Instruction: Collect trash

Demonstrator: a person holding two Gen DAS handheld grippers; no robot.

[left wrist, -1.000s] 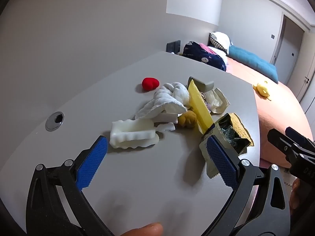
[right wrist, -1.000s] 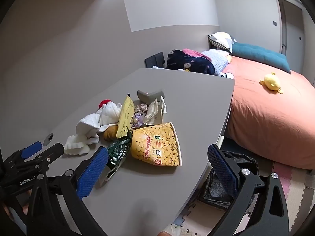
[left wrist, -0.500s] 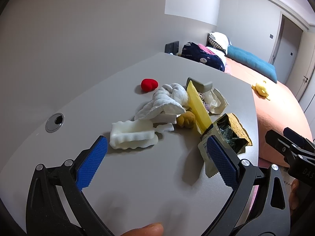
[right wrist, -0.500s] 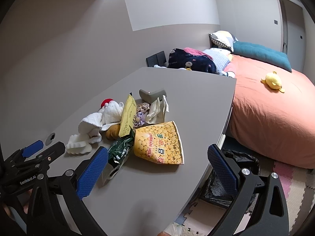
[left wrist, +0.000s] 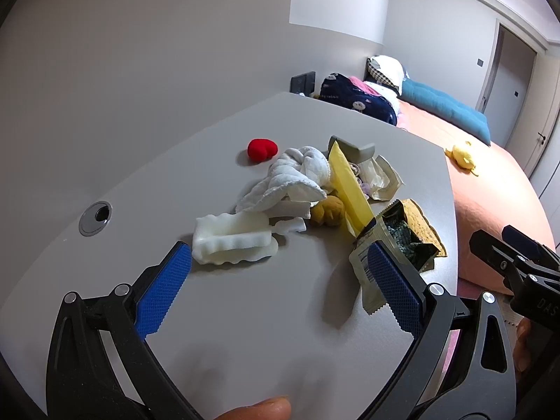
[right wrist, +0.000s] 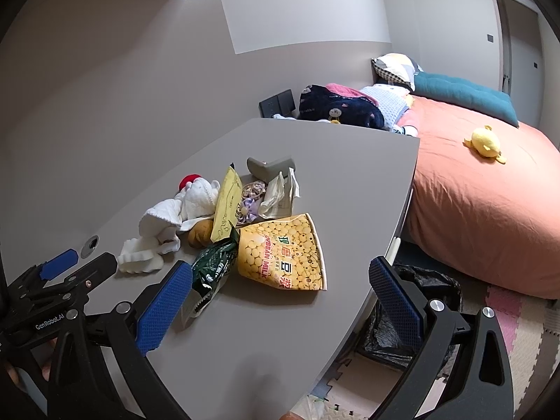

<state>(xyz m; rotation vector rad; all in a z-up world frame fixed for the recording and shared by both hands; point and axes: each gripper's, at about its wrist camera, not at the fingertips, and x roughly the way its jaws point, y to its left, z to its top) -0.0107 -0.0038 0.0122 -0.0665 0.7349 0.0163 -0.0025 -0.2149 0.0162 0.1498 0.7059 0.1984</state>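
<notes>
A heap of litter lies on the grey desk: a white foam piece, a white cloth, a thin yellow packet, a dark green wrapper, a yellow soybean-milk bag and a crumpled clear wrapper. My left gripper hovers open just short of the foam piece, holding nothing. My right gripper is open too, above the desk's near corner, with the soybean-milk bag just ahead of its fingers. A black bin bag stands on the floor below the desk edge.
A red plush heart, a brown plush and a grey block sit among the litter. A cable grommet is set in the desk at left. A bed with an orange cover runs along the right.
Both grippers have drifted slightly; the heap sits a little nearer in the right wrist view. Nothing was grasped or moved on the desk.
</notes>
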